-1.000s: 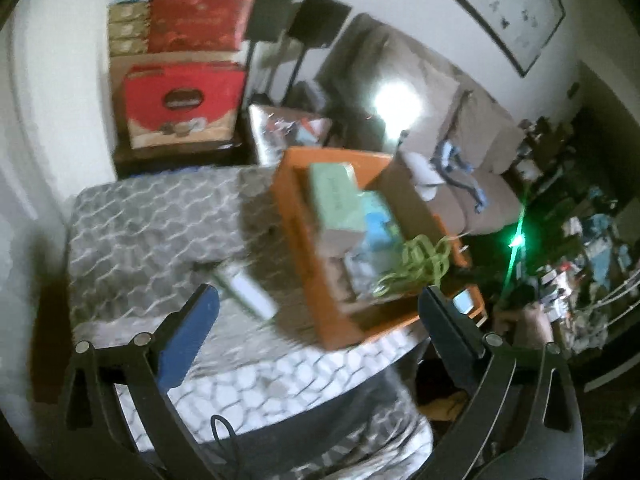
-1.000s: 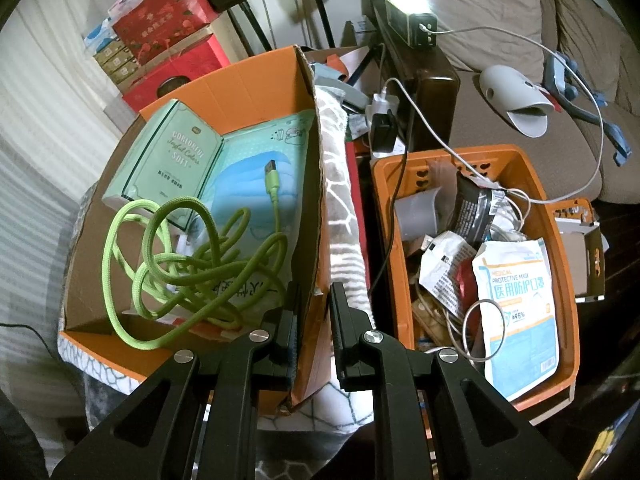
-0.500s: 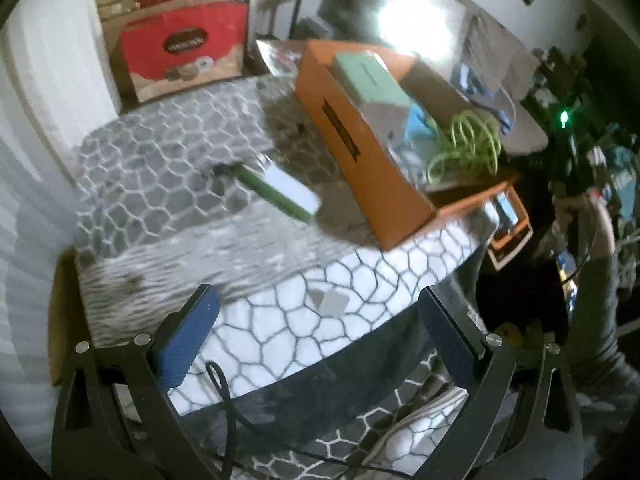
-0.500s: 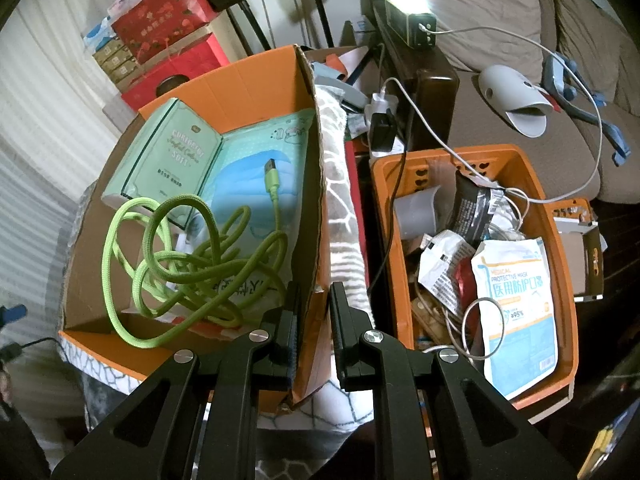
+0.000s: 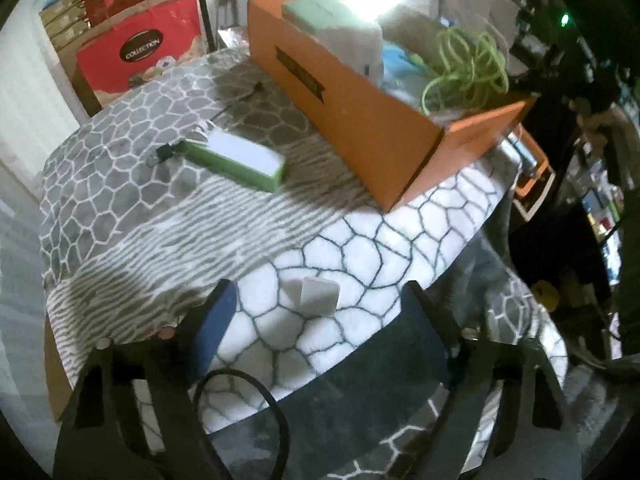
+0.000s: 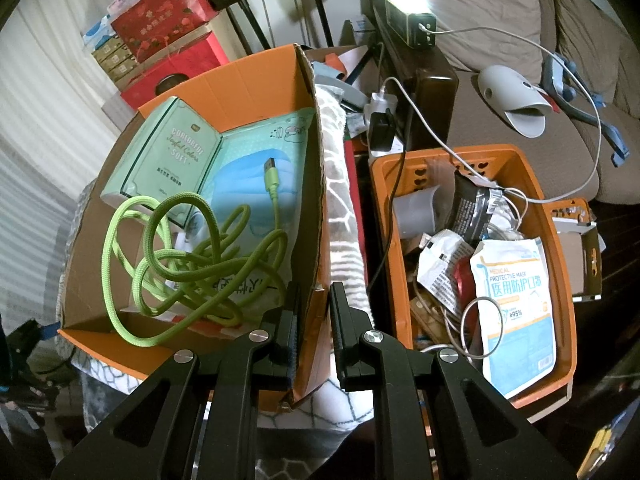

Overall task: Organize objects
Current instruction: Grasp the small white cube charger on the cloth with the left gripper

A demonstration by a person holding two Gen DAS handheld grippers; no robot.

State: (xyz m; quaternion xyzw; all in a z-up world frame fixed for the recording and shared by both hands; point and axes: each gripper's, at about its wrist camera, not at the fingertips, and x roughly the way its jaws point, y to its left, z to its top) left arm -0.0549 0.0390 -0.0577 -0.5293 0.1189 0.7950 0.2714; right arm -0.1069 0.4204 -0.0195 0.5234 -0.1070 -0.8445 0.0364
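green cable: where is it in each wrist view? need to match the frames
Left wrist: green cable upper right, coiled at the near-right end of the orange cardboard box.
Right wrist: cable left of centre, coiled over the packets in the same box, just left of the right gripper.
Shared landmark: the mint tissue pack in the box.

Blanket-covered table [image 5: 160, 216], orange cardboard box [image 5: 360, 120], green-and-white box [image 5: 236, 158], small white block [image 5: 318, 295]

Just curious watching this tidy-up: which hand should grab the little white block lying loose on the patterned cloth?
Probably the left. The left hand-held gripper has the small white block between its closing fingers, not yet pinched. The right hand-held gripper is shut on the orange cardboard box wall.
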